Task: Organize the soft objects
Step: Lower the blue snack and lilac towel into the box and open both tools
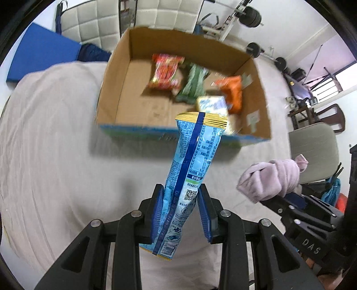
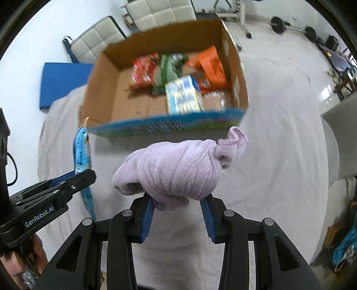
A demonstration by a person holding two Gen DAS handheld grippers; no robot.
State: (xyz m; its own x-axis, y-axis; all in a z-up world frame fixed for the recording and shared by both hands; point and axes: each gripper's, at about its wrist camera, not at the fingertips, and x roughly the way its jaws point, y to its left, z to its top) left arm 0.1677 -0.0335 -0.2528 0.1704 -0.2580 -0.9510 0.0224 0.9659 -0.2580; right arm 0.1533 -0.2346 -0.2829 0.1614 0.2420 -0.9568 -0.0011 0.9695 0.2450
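My left gripper [image 1: 179,196] is shut on a long light-blue snack packet [image 1: 191,160] with a gold top edge, held upright above the white-sheeted bed. My right gripper [image 2: 177,201] is shut on a rolled lilac towel bundle [image 2: 176,169], lifted off the bed. The towel bundle [image 1: 272,178] and right gripper [image 1: 287,201] show at the right of the left wrist view. At the left of the right wrist view are the blue packet [image 2: 82,154] and the left gripper [image 2: 73,178]. An open cardboard box [image 1: 125,64] lies ahead, holding a red packet [image 1: 166,71], a green packet [image 1: 194,82], an orange packet [image 1: 233,89] and a blue-white carton [image 2: 183,96].
The white sheet [image 1: 55,145] covers the bed around the box. A blue mat [image 1: 40,53] and white padded chairs [image 1: 89,24] lie beyond it. Barbell weights [image 1: 253,16] and a grey chair [image 1: 316,151] stand at the right. A hand [image 2: 20,265] holds the left gripper.
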